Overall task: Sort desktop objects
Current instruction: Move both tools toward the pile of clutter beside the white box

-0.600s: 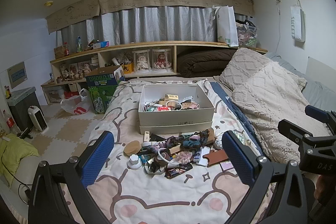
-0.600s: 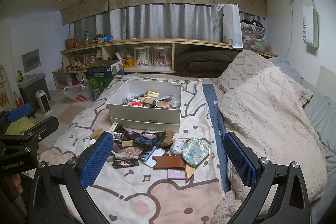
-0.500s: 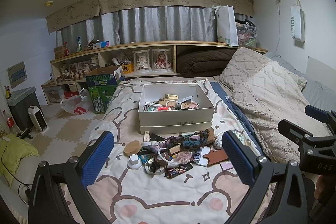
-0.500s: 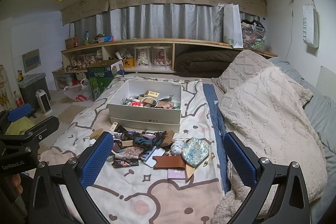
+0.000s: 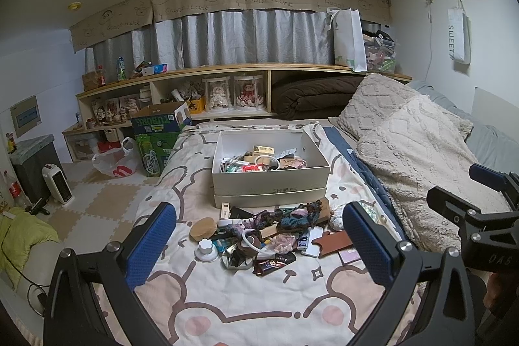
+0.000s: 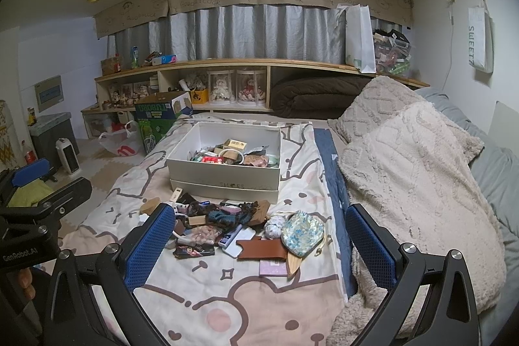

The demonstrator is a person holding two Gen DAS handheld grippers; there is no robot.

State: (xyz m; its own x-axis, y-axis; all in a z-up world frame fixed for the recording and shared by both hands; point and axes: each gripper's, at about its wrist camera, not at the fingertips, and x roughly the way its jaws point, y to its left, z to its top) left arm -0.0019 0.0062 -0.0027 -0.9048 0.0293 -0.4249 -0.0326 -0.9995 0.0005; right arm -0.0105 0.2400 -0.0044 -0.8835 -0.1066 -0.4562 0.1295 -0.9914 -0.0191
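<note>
The pile of small objects (image 5: pixel 266 235) lies on the bed (image 5: pixel 246 313) just in front of the white shoe box (image 5: pixel 271 180), which already holds some items. Nothing has shifted in the last half second: left tool (image 5: pixel 259 248) and right tool (image 6: pixel 259 245) both hover open and empty, so sorting waits.

"GOOD LUCK" is printed repeatedly along the beige curtain valance (image 5: pixel 227 2), and "SWEET" is read down the white bag (image 5: pixel 457 34) hung on the right wall. "TUBORG" is seen upside down on the green carton (image 5: pixel 155 125) beside the bed, and "SHOES" is stamped faintly on the white shoebox (image 5: pixel 285 189) front. "GenRobot.AI" is marked on the left tool (image 6: pixel 19 252) in the right wrist view.
</note>
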